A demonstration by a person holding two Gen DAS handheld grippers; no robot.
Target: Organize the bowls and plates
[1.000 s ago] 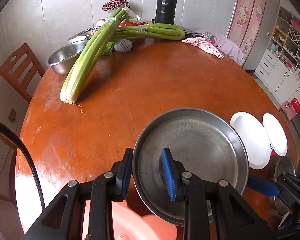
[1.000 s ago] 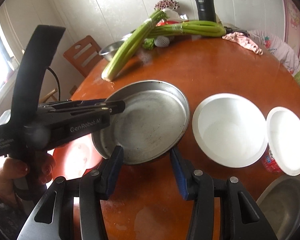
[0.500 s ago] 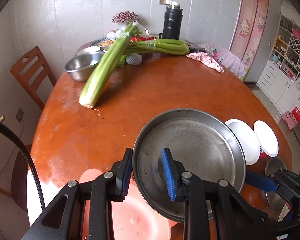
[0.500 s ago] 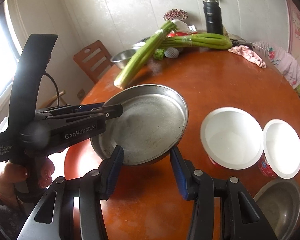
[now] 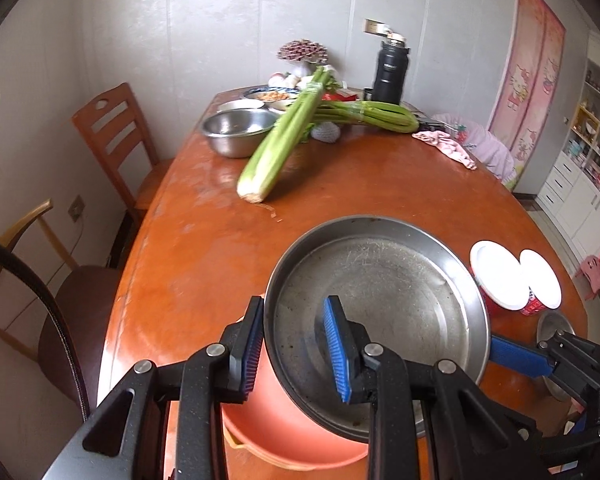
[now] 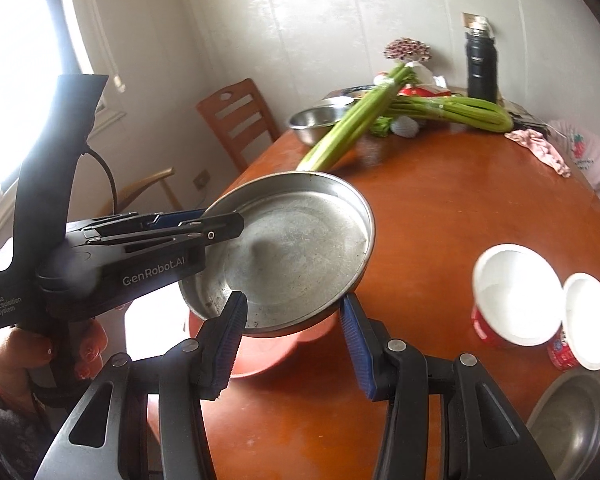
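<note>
Both tools grip the round steel pan (image 6: 296,248), lifted over an orange plastic plate (image 6: 268,352). The left tool (image 6: 224,226) pinches its rim; the right tool (image 6: 292,320) clamps its near edge above the glossy brown counter (image 6: 440,208).

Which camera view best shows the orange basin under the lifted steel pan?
Left wrist view: the orange basin shows its rim and wall below the steel pan. The right wrist view shows only a sliver, mostly hidden by the pan.
</note>
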